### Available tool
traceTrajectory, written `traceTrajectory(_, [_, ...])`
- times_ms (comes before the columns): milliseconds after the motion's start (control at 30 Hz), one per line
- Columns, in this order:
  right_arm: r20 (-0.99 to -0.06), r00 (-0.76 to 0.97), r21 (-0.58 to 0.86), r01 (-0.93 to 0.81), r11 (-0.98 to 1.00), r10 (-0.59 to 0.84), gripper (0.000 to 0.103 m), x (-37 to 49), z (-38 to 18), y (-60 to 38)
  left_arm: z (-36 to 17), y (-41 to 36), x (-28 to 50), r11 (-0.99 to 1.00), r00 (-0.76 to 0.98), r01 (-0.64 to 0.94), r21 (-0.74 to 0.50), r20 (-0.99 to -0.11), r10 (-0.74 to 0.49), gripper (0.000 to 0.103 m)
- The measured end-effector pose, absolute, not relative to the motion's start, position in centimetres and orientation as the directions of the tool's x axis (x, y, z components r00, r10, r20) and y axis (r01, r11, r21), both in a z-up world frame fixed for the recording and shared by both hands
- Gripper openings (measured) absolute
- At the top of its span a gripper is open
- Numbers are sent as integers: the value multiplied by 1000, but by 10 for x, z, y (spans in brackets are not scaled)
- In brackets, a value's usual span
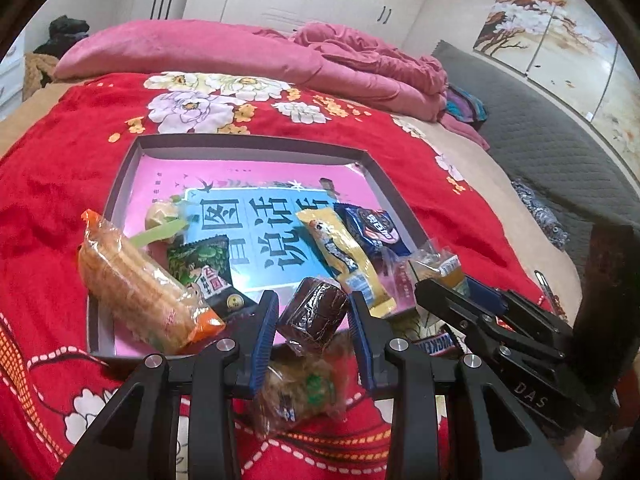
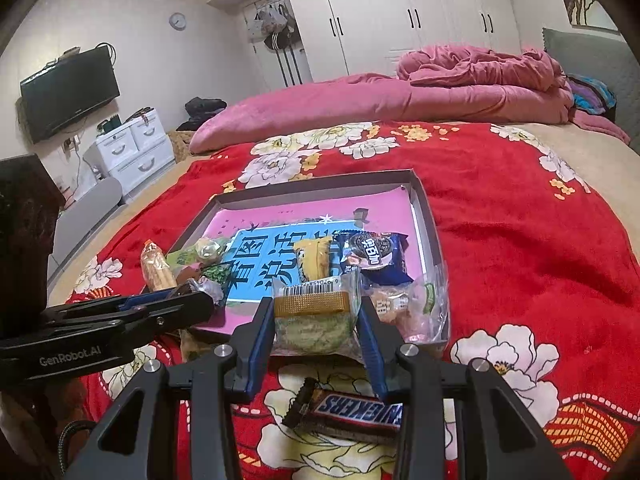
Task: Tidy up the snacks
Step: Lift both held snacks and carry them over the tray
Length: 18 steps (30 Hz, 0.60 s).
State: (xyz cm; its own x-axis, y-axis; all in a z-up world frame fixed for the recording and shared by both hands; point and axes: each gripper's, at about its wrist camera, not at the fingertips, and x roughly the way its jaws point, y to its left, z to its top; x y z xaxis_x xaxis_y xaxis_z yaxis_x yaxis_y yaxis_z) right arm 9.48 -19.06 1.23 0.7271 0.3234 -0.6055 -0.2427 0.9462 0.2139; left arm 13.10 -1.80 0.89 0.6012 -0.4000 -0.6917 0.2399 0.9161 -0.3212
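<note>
While you carry both snacks toward the shallow box [image 1: 132, 168] on the red floral blanket [image 1: 52, 184], your left gripper [image 1: 314, 312] has its jaws pinching a dark brown wrapped cake [image 1: 312, 314], held over the box's near edge. It looks soft and light in slick film, so keep the hold on its broad sides, not the crimped ends, and don't squeeze harder or it may squash. Below it, a crinkly clear packet [image 1: 300, 392] lies on the blanket, not yet boxed. Your right gripper [image 2: 316, 320] has its jaws closed on a clear-wrapped greenish pastry [image 2: 314, 330] with a gold band, just before the box's near right corner. It probably crumbles easily, so grip mid-body gently. A Snickers bar [image 2: 348, 410] rests on the blanket beneath, stiffer and best taken across its middle.
</note>
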Motion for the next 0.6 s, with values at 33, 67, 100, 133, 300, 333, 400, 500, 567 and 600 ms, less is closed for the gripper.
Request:
traceTrajectory(33, [-605, 728, 214, -242, 947, 322, 41, 96, 12, -191, 9, -19, 132, 918, 604, 238, -317, -692, -396, 37])
traceTrajectory(67, [-606, 728, 214, -239, 947, 321, 41, 98, 12, -191, 8, -19, 133, 921, 605, 237, -310, -694, -390, 37])
traceTrajectory(100, [-606, 727, 218, -239, 946, 323, 41, 99, 12, -191, 8, -20, 134, 922, 605, 236, -308, -695, -387, 37])
traceTrajectory(133, [-607, 725, 223, -238, 945, 326, 41, 100, 11, -192, 7, -21, 135, 923, 606, 235, -306, -696, -385, 37])
traceTrajectory(300, [-618, 716, 240, -221, 945, 324, 41, 109, 7, -196, 2, -23, 142, 927, 601, 224, -300, -707, -374, 37])
traceTrajectory(333, [-617, 716, 248, -217, 944, 327, 41, 110, 7, -197, 1, -23, 143, 928, 600, 222, -300, -708, -372, 37])
traceTrajectory(400, [-615, 717, 258, -211, 943, 328, 41, 112, 6, -199, 0, -23, 145, 928, 599, 219, -300, -710, -371, 37])
traceTrajectory(500, [-619, 713, 265, -205, 942, 329, 41, 114, 4, -200, -2, -24, 148, 930, 596, 215, -300, -714, -368, 37])
traceTrajectory(567, [-628, 705, 264, -208, 942, 331, 41, 117, 2, -198, -4, -25, 150, 932, 591, 209, -295, -721, -361, 37])
traceTrajectory(600, [-632, 700, 262, -210, 942, 332, 41, 117, 1, -197, -5, -25, 152, 932, 588, 208, -296, -724, -361, 37])
